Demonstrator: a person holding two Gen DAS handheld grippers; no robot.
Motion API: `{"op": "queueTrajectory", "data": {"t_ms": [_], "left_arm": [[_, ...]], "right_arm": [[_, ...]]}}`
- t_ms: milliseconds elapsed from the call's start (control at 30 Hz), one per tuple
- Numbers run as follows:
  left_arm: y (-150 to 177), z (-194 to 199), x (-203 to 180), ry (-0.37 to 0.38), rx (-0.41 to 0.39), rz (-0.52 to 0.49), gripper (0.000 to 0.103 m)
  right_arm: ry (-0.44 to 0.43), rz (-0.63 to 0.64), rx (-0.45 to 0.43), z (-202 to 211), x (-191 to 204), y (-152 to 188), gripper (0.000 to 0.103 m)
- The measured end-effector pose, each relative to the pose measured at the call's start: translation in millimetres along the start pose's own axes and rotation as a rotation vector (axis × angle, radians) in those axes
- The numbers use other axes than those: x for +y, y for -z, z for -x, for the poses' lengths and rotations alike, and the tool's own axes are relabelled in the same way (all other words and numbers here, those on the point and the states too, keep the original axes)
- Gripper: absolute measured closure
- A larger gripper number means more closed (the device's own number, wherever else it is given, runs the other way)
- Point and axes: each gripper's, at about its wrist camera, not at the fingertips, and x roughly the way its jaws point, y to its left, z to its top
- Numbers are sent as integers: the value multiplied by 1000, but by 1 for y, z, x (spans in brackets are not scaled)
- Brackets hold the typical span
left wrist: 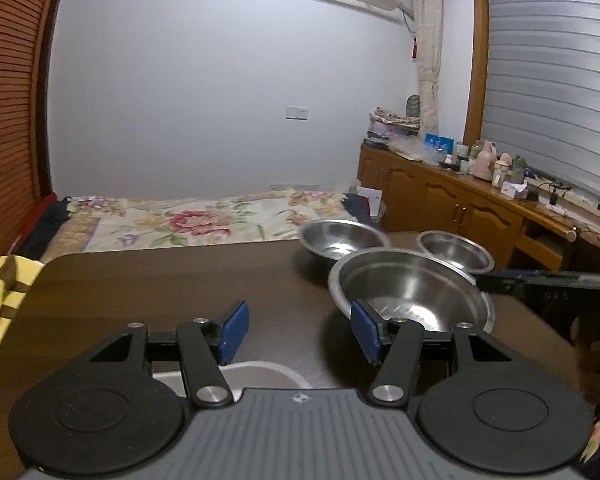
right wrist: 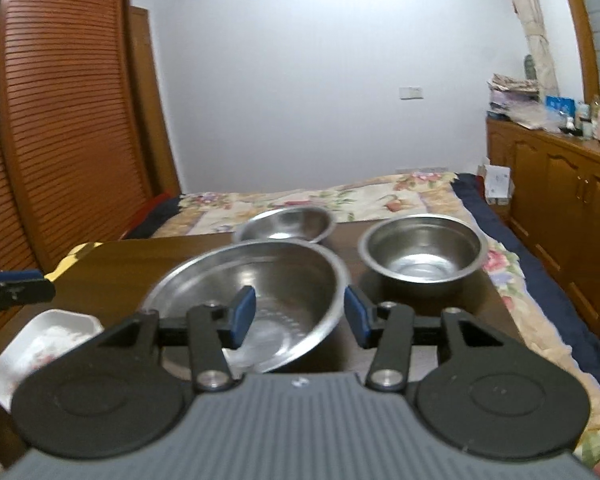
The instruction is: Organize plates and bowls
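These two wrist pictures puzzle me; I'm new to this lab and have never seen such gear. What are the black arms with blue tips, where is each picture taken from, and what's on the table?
Each picture comes from a camera fixed on a hand-held gripper, looking forward along its two fingers. The black arms with blue pads are those fingers.

The left gripper is open and holds nothing. The right gripper is also open, its pads on either side of the near rim of the large steel bowl, not clamped.

On the brown table stand three steel bowls: that large one, a deep bowl and a far bowl. A white dish lies near the left gripper.
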Motion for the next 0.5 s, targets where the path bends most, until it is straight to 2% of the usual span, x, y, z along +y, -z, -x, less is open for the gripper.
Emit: {"op": "queueTrajectory", "data": {"t_ms": [267, 500], "left_arm": [[-6, -39, -21, 48, 64, 51, 47], [-7, -61, -28, 39, 111, 82, 56]], "right_arm": [[-54, -77, 26, -28, -24, 5, 52], [-143, -121, 56, -39, -31, 9, 52]]}}
